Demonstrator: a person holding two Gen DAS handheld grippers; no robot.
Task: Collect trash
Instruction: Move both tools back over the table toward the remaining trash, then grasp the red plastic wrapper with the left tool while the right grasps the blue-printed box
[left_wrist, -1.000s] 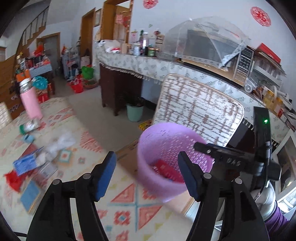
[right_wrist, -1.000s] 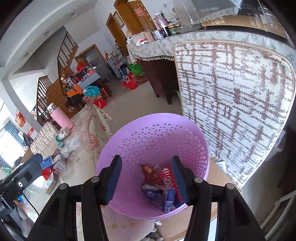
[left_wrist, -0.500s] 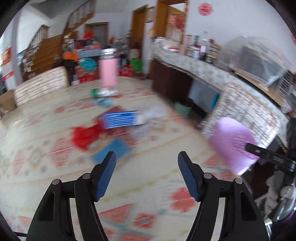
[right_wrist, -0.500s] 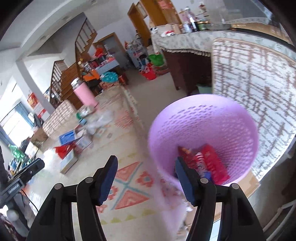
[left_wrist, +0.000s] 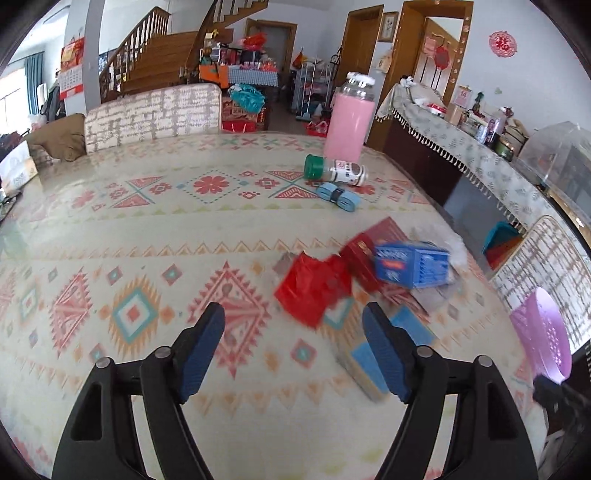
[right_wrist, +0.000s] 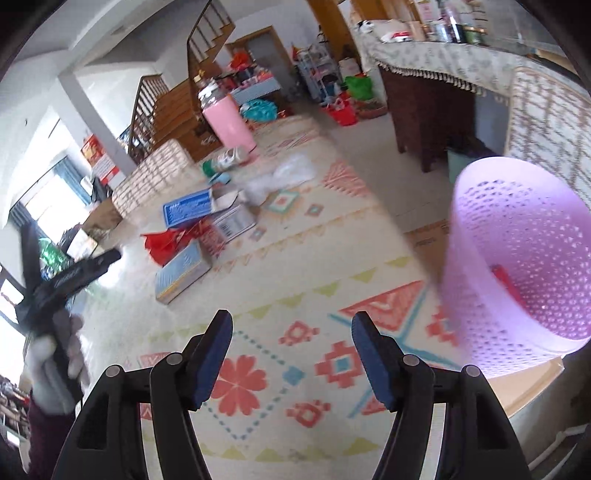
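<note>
A heap of trash lies on the patterned tablecloth (left_wrist: 155, 258): a crumpled red wrapper (left_wrist: 314, 284), a blue box (left_wrist: 412, 264), a dark red box (left_wrist: 373, 243) and a flat light-blue packet (left_wrist: 373, 354). My left gripper (left_wrist: 293, 330) hovers just short of the red wrapper, its jaws opening with nothing between them. The purple mesh basket (right_wrist: 517, 266) stands at the table's right edge with red wrappers inside. My right gripper (right_wrist: 291, 339) hangs over bare cloth left of the basket, jaws opening and empty. The same red wrapper (right_wrist: 166, 240) and blue box (right_wrist: 188, 208) lie farther off.
A tall pink bottle (left_wrist: 349, 122), a green-capped jar (left_wrist: 334, 171) on its side and a blue roll (left_wrist: 338, 194) sit farther back. Clear plastic film (right_wrist: 284, 175) lies near the heap. Chair backs (left_wrist: 153, 116) ring the table. A gloved hand (right_wrist: 55, 354) holds the left gripper.
Both grippers have swung away from the purple basket toward the trash heap. The left now faces the red wrapper, and both sets of jaws stand wider than before.
</note>
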